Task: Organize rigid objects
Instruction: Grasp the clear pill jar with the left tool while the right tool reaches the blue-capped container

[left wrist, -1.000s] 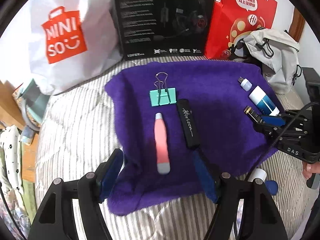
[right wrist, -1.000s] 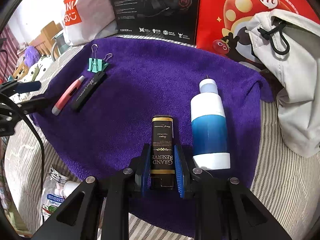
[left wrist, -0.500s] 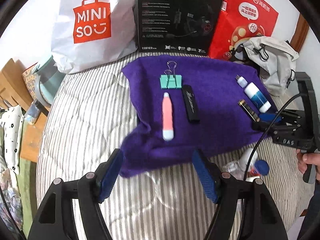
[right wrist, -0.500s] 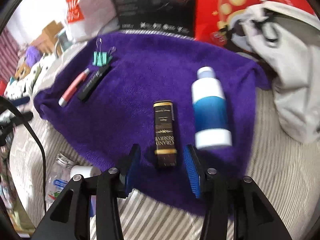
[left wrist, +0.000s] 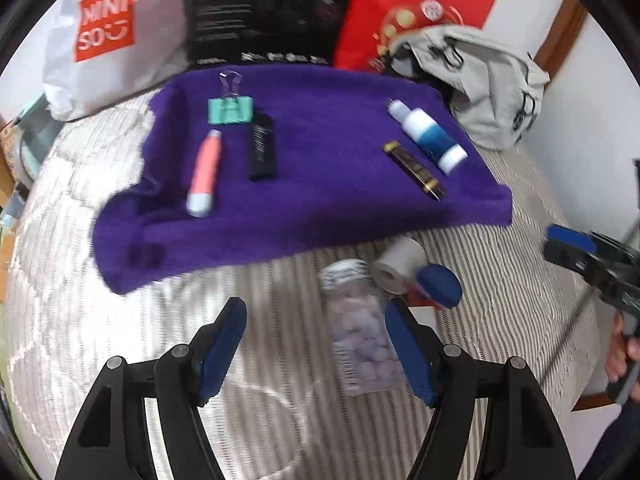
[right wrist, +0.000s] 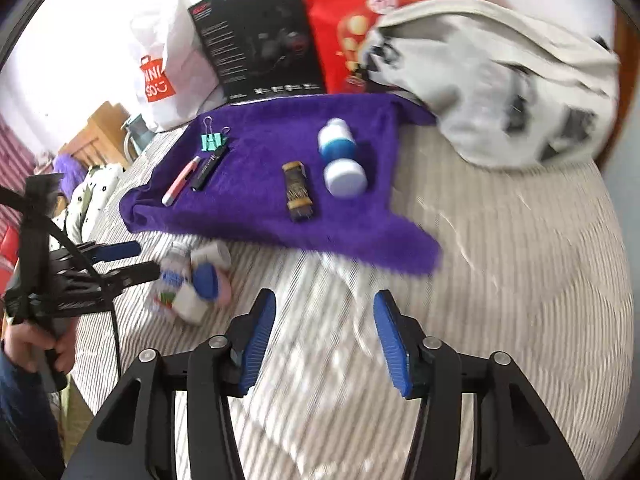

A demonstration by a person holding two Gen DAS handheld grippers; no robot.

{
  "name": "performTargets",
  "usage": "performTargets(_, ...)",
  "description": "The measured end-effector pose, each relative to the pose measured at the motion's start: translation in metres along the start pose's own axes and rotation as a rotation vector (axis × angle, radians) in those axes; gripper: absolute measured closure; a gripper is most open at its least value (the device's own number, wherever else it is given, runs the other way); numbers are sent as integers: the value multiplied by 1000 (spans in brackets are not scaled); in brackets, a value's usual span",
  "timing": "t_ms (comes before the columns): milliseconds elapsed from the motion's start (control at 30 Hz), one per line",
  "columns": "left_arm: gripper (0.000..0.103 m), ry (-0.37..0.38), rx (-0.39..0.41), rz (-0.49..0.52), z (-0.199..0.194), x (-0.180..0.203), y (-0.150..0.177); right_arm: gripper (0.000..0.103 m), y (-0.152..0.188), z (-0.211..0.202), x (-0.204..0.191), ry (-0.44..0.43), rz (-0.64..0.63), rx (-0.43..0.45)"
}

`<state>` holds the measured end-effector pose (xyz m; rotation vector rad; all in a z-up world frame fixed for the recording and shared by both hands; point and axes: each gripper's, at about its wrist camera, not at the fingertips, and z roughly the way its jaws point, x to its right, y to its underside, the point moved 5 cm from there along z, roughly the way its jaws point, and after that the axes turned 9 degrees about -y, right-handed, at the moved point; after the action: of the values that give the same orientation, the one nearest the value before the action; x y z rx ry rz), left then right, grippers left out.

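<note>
Fetching comes next, I judge: five items lie on the purple towel (left wrist: 320,168), while the clear pill bottle (left wrist: 360,332) waits on the bed. Left gripper (left wrist: 316,344) and right gripper (right wrist: 324,340) hover, fingers spread, empty.

We see both views in soft, even daylight with only faint shadows. The white wall (right wrist: 80,32) at ten o'clock in the right wrist view is blown out. Motion blur smears the striped bedding (left wrist: 280,380) and the clear bottle (left wrist: 360,340) in the left wrist view, and the grey bag (right wrist: 500,92) at two o'clock in the right. Fisheye bending curves the edges, with dark corners all round.
</note>
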<state>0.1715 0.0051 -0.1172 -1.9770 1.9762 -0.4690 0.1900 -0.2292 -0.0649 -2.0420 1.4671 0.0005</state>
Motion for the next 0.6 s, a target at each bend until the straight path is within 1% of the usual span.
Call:
performTargets(67, 33, -13, -27, 11, 10, 8, 3, 51, 14, -11, 5, 11, 23, 9)
performTargets(100, 30, -31, -41, 19, 16, 10, 6, 51, 20, -15, 7, 10, 34, 13)
performTargets(167, 29, -38, -42, 12, 17, 9, 9, 51, 31, -25, 11, 9, 53, 17)
performTargets(233, 29, -68, -45, 24, 14, 5, 13, 51, 38, -32, 12, 12, 56, 19)
performTargets(333, 29, -136, -41, 73, 12, 1, 21, 51, 43, -35, 12, 15, 47, 14)
performTargets(400, 30, -139, -41, 70, 14, -1, 23, 51, 43, -34, 7, 11, 28, 9)
performTargets(433, 33, -135, -40, 71, 16, 1, 24, 51, 42, -32, 5, 9, 24, 6)
performTargets(533, 32, -149, -16, 117, 20, 8, 25, 51, 43, -25, -3, 3, 11, -13)
performTargets(567, 34, -150, 6, 137, 18, 10, 25, 51, 44, -23, -7, 3, 0, -20)
performTargets(600, 38, -143, 14, 155, 17, 12, 25, 51, 46, -22, -9, 3, -8, -25)
